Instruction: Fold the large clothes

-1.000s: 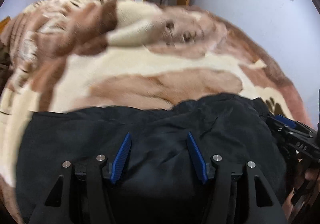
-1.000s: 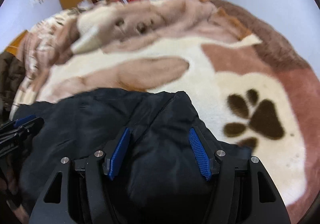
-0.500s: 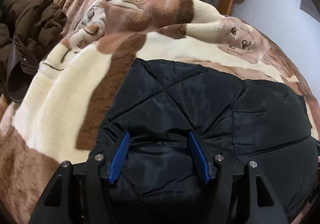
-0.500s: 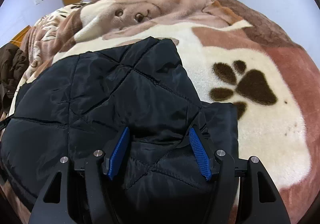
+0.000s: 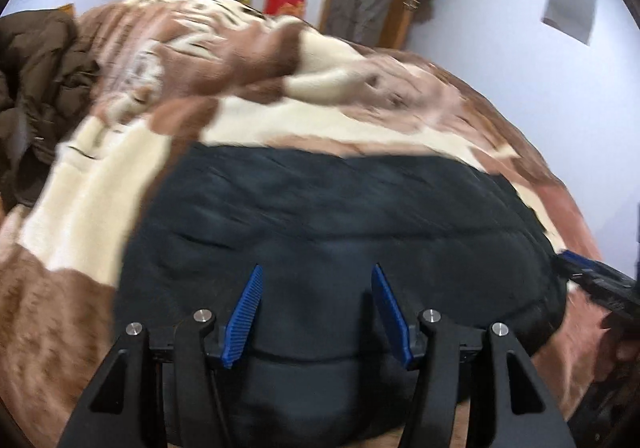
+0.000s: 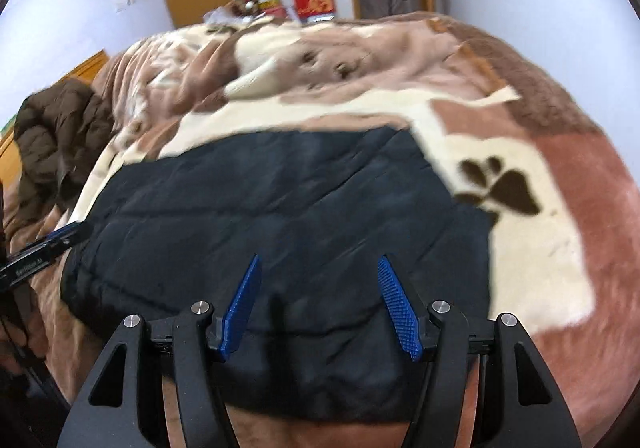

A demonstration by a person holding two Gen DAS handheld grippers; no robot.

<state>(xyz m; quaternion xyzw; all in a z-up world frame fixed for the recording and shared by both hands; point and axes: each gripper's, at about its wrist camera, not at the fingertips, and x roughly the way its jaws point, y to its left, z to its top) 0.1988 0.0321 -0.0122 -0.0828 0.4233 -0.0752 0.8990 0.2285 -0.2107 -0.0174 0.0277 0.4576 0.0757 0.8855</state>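
Two black grippers with ribbed blue pads hang over a folded black quilted jacket [image 5: 344,232] [image 6: 280,208]. The left gripper [image 5: 318,312] is released, jaws spread with nothing between them; the right gripper [image 6: 320,304] is likewise spread and empty. That padded, slightly shiny jacket lies as a puffy stitched rectangle on a plush brown-and-cream fleece blanket [image 5: 92,184] [image 6: 552,248] printed with a dark paw mark [image 6: 500,188], covering the bed. Well off to the left, a crumpled brown puffer coat [image 5: 36,88] [image 6: 60,136] is heaped on the blanket. Behind the bed stand red cardboard boxes [image 6: 314,2] against the wall.
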